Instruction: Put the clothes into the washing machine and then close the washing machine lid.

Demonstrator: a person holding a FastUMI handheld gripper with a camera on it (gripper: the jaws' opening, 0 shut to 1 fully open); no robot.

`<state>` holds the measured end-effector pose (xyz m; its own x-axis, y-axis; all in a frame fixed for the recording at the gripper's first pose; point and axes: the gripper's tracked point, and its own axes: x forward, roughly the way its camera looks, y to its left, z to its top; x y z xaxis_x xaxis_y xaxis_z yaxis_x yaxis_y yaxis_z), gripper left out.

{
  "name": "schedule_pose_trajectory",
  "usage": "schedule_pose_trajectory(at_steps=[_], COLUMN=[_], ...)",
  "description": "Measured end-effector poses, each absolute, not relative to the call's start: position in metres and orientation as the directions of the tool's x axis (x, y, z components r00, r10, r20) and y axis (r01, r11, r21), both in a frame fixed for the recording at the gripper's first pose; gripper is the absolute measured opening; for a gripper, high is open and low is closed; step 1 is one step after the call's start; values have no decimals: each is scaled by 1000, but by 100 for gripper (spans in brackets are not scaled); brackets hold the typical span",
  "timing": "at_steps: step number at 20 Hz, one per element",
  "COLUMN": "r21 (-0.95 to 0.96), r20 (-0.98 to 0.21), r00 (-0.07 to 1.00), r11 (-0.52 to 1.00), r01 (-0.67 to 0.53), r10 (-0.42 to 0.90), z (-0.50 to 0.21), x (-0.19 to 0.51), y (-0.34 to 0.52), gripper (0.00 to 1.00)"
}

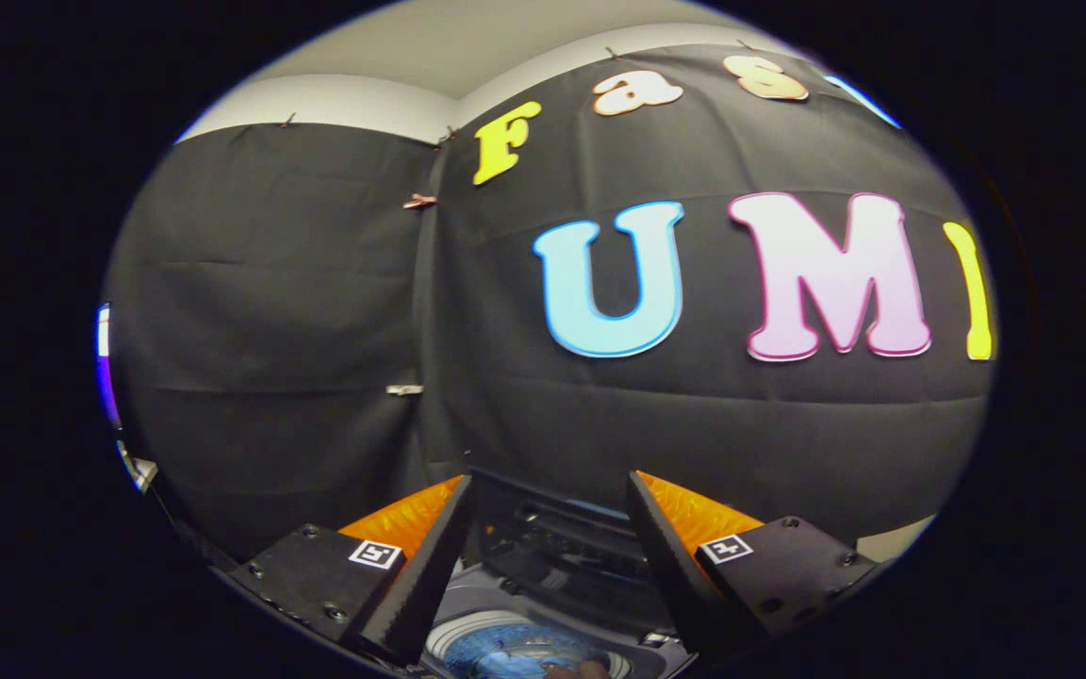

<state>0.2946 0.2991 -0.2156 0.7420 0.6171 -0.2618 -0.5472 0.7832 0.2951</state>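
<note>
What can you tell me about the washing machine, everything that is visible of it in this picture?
The washing machine sits low between the gripper's two open fingers and just beyond them, in front of the black cloth wall. It is seen from above: a grey top, a round drum opening with a pale rim, and something bluish inside it that is too small to identify. Behind the opening stands a dark raised part, which looks like the opened lid or the control panel. Neither finger touches the machine.
</note>
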Motion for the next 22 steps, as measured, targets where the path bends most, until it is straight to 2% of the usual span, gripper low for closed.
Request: schedule_pose_trajectory(at_steps=[4,7,16,22], r21=[254,201,221,169], r20=[-218,-240,-414,-527], r00=[837,865,860,816], r11=[857,895,950,971], r01=[-448,-399,-222,-171], r10=[502,440,298,236], z=[-214,-227,-282,-314], x=[322,338,392,393], y=[283,282,272,259], gripper=[98,98,98,98])
